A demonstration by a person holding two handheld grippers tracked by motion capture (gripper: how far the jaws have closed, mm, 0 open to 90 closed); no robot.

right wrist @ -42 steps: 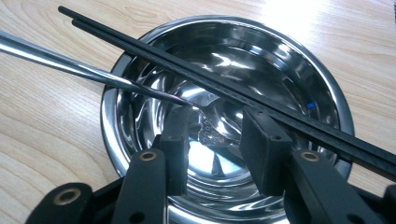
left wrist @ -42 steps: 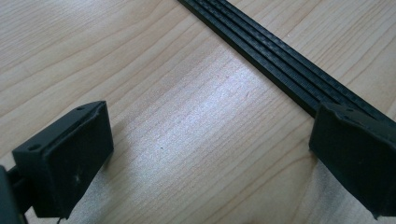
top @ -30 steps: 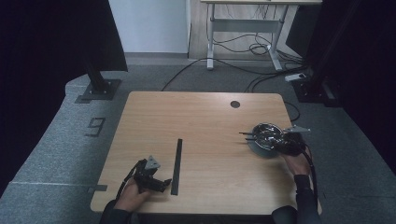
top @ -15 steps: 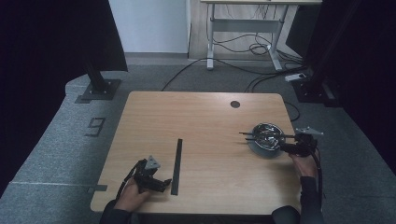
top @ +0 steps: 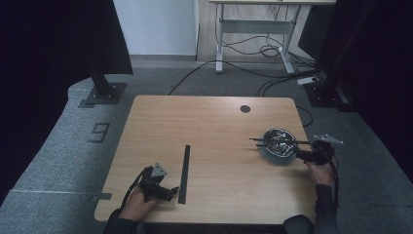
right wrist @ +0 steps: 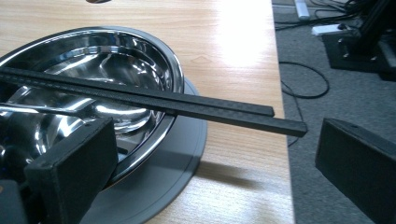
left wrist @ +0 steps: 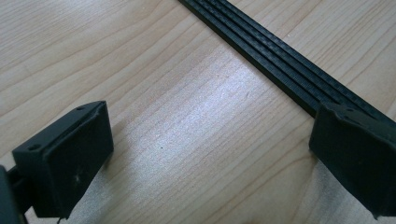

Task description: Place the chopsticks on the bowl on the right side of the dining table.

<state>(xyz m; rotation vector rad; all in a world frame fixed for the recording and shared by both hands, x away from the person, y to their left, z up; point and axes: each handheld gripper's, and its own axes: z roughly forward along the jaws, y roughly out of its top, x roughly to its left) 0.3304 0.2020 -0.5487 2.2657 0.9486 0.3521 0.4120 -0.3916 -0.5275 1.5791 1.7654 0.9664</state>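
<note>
Right gripper [top: 303,155] has slid back off the steel bowl [top: 277,142] toward the table's [top: 214,122] edge, its fingers [right wrist: 70,172] having just been opening, and now they're spread wide with nothing between them. Two black chopsticks [right wrist: 154,100] lie side by side across the bowl's rim, tips poking past it toward those fingers. They look light, stiff and a bit slick, so I'd pinch both near that overhanging end. Over on the left, the left gripper [top: 165,192] rests on the table, fingers [left wrist: 70,158] wide apart, one just beside the black strip [top: 184,173], holding nothing.
</note>
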